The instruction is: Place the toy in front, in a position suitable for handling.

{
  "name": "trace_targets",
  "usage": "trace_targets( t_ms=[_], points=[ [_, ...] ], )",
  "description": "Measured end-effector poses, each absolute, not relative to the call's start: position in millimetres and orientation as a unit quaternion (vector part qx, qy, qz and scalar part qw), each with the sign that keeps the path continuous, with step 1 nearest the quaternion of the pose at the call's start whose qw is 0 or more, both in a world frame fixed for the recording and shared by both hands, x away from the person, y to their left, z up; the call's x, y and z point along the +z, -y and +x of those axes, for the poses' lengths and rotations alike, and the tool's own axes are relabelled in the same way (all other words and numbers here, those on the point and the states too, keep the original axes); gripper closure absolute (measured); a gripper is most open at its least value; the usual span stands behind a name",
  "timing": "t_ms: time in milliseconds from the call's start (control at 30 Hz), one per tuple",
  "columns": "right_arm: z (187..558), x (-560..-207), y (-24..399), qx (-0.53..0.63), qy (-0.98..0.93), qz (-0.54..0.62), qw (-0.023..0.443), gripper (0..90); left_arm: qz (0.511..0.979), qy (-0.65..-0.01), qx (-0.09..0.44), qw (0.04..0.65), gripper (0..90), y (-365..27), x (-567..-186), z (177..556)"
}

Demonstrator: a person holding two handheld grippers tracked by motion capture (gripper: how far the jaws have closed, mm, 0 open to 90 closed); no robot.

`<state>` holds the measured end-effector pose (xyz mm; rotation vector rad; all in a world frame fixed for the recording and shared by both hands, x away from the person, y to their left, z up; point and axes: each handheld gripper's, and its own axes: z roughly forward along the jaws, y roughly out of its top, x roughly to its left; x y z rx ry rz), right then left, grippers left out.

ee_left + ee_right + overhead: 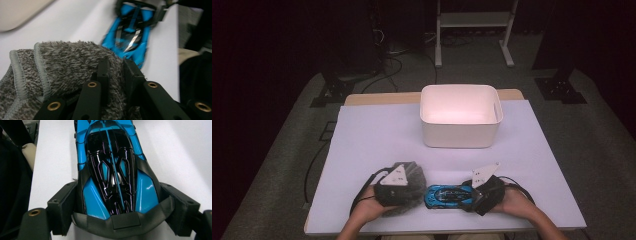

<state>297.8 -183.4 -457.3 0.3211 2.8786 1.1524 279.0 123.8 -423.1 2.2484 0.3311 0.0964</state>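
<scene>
Toy car (113, 173), clamped in right tool (117, 205), bears no legible writing

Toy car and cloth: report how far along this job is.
Done: both things are gripped. The left gripper is shut on the grey fuzzy cloth; the right gripper clamps the rear of the blue toy car. In hand: cloth sits right beside the car's nose on the table, perhaps for wiping. Left: no wiping is evident yet, and the white bin holds nothing.
</scene>
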Motion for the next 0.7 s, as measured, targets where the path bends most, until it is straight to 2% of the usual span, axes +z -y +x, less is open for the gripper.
trace_targets(
  t_ms=[167, 333, 467, 700],
  points=[
    [298, -458, 184, 0.371, -0.923, 0.103, 0.013, 20.4, 0.905, -0.104, 0.009, 0.412, 76.8, -97, -430, 284],
    [298, -458, 184, 0.373, -0.922, 0.104, 0.014, 20.3, 0.888, -0.104, -0.022, 0.447, 77.0, -87, -427, 291],
    [298, -459, 184, 0.375, -0.921, 0.103, 0.015, 20.4, 0.895, -0.085, -0.024, 0.436, 76.6, -75, -430, 289],
    [297, -459, 184, 0.374, -0.922, 0.102, 0.016, 20.5, 0.895, -0.091, -0.026, 0.435, 76.1, -88, -435, 290]
  ],
)
